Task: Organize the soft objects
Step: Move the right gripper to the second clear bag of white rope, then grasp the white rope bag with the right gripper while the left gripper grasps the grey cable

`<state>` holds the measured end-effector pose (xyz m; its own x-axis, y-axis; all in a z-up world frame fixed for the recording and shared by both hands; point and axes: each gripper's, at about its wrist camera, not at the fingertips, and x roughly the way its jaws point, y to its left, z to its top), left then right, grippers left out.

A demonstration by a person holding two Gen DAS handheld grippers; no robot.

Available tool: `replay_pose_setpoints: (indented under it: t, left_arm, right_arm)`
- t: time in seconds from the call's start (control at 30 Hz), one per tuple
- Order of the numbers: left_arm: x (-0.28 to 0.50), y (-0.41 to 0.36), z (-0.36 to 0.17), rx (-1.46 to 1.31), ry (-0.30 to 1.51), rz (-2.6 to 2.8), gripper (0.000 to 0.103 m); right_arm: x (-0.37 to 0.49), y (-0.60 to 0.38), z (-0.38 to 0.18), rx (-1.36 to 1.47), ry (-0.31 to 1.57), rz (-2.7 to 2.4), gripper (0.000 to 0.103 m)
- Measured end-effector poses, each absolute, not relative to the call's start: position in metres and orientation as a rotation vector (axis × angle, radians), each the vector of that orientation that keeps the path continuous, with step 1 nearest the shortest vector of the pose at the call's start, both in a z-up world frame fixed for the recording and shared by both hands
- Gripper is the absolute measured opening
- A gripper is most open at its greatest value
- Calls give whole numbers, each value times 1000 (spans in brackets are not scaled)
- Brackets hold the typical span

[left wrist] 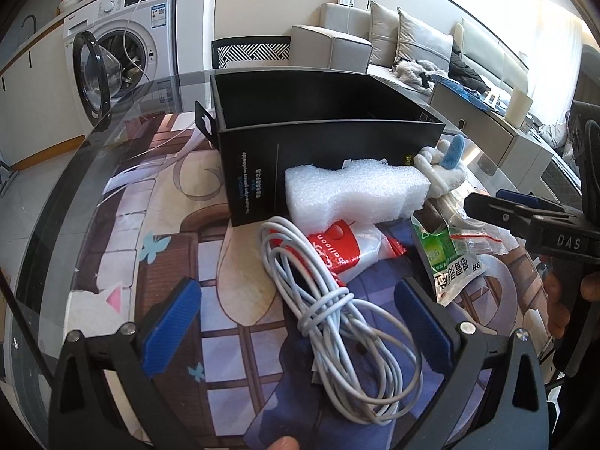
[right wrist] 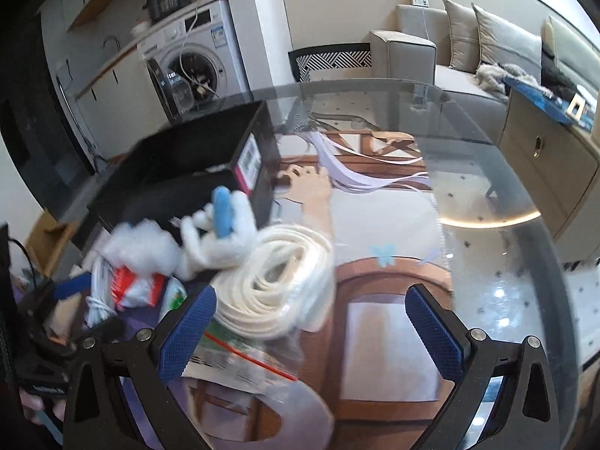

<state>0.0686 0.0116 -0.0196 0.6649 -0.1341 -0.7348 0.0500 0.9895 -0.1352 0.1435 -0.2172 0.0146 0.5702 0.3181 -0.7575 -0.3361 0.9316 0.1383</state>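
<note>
Writing "balloon" on red-white packet [left wrist: 339, 249], "DAS" on right gripper [left wrist: 483, 202], black box [left wrist: 322, 127] on glass table [left wrist: 93, 187] looks empty, foam [left wrist: 356, 191] against its front wall, cable [left wrist: 337, 311] between spread left gripper [left wrist: 296, 322] fingers, plush [right wrist: 221, 225] beside box, cord coil [right wrist: 277, 281] near spread right gripper [right wrist: 311, 326].

Black box [left wrist: 330, 138]: one, open at the top; on the glass table [left wrist: 112, 172]
White foam block [left wrist: 352, 195]: one; against the front wall of the box
Plush toy [left wrist: 442, 172]: one, white with a blue part; beside the foam
White cable bundle [left wrist: 337, 318]: one, coiled
White rope coil [right wrist: 277, 281]: one, seen only in the right wrist view
Red and white packet [left wrist: 345, 251]: one
Green packet [left wrist: 446, 258]: one
Clear zip bag [left wrist: 476, 236]: one, with a red strip
Grippers: two; left gripper [left wrist: 296, 333] with jaws apart, right gripper [right wrist: 311, 333] with jaws apart
Blue pads [left wrist: 170, 326]: two on each gripper, four in all
</note>
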Motion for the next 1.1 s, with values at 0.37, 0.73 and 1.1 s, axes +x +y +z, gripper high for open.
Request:
replay_pose_setpoints:
  t: [0.37,0.73,1.1]
  left_arm:
    - [69,12,-22,-106,839,-106,103]
    - [68,12,-23,-107,848,-107,103]
    - [69,13,-25,-108,854,-112,103]
  right_arm:
    - [147,-203,5,-61,921,345,103]
    - [153,-219,-1,-50,912,283,102]
    - [154,-210,1,-129,899,316,64]
